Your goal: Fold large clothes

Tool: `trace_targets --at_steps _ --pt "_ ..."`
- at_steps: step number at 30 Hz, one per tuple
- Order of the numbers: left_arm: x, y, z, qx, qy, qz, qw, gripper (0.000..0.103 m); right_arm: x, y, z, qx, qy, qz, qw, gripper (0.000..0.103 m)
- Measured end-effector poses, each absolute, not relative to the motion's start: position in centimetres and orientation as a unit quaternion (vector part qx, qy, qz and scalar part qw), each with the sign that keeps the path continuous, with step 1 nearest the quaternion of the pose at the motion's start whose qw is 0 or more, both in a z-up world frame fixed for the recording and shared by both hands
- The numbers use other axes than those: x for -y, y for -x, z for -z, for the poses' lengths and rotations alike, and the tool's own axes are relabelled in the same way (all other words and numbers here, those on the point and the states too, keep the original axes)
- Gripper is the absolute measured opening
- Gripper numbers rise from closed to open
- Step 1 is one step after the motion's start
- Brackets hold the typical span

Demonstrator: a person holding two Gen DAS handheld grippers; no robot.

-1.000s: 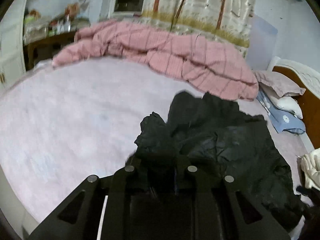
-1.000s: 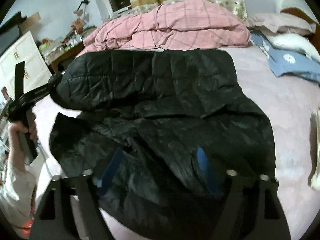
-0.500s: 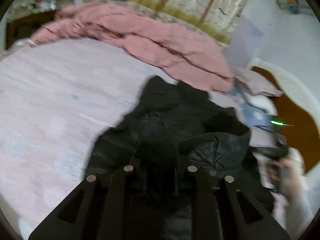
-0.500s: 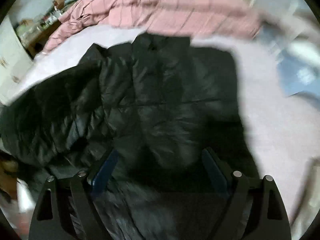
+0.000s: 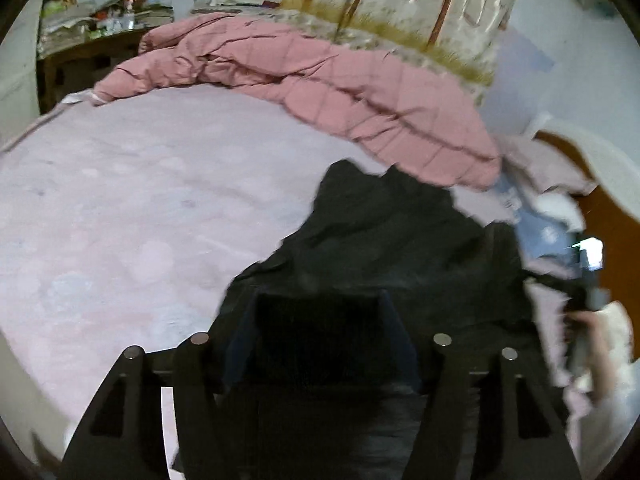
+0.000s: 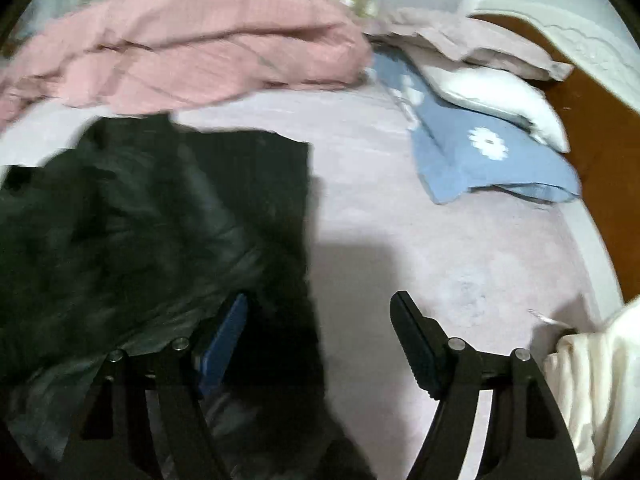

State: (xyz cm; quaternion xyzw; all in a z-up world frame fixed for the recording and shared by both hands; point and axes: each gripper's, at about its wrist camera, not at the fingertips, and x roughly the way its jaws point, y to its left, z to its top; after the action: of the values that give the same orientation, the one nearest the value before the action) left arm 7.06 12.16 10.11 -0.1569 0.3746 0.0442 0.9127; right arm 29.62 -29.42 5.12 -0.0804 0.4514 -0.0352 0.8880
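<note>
A black quilted puffer jacket (image 5: 392,240), glossy and crumpled, lies on a pale pink bed (image 5: 120,208), with a rumpled pink checked duvet (image 5: 320,88) at twelve o'clock. The left hand-held gripper (image 5: 320,312) is opening over its dark fabric. The right hand-held gripper (image 6: 320,316) is closing, wide, straddling the jacket's edge at six o'clock without pressing it.

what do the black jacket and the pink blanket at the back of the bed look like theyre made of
Black jacket: seemingly thin synthetic shell, nylon-like, over padding; it has a faint sheen and crinkly, puffy folds, though blur hides the stitching.

Pink blanket: probably matte woven cotton or a blend over filling; it shows a thin dark grid of lines, no shine, and lies in thick soft rolls.
</note>
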Motion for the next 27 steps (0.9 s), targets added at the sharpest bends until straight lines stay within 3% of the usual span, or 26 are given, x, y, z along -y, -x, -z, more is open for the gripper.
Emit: trace_targets --at_steps 2,5,14,16,22,27 --pt "-12.2 -7.0 -8.8 -0.390 0.156 -0.050 0.906 0.074 28.8 -27.2 -6.7 -0.426 0.098 0.036 0.899 0.076" --pt "-11.8 -6.3 -7.9 -0.395 0.169 -0.015 0.903 0.081 28.9 -24.2 -8.8 -0.403 0.105 0.008 0.909 0.077" --pt "-8.6 -6.2 -6.3 -0.424 0.084 0.006 0.902 0.090 26.3 -14.5 -12.6 -0.385 0.079 -0.105 0.914 0.080" --pt "-8.0 -6.3 -5.5 -0.419 0.079 0.011 0.904 0.091 25.8 -10.9 -13.1 -0.348 0.076 -0.102 0.929 0.088" --pt "-6.0 -4.8 -6.9 -0.324 0.025 -0.021 0.945 0.091 24.0 -2.9 -11.4 -0.285 0.094 -0.020 0.954 0.089" --pt "-4.9 -2.6 -9.7 -0.243 0.031 -0.007 0.969 0.101 24.5 -0.4 -9.5 -0.291 0.025 -0.053 0.955 0.086"
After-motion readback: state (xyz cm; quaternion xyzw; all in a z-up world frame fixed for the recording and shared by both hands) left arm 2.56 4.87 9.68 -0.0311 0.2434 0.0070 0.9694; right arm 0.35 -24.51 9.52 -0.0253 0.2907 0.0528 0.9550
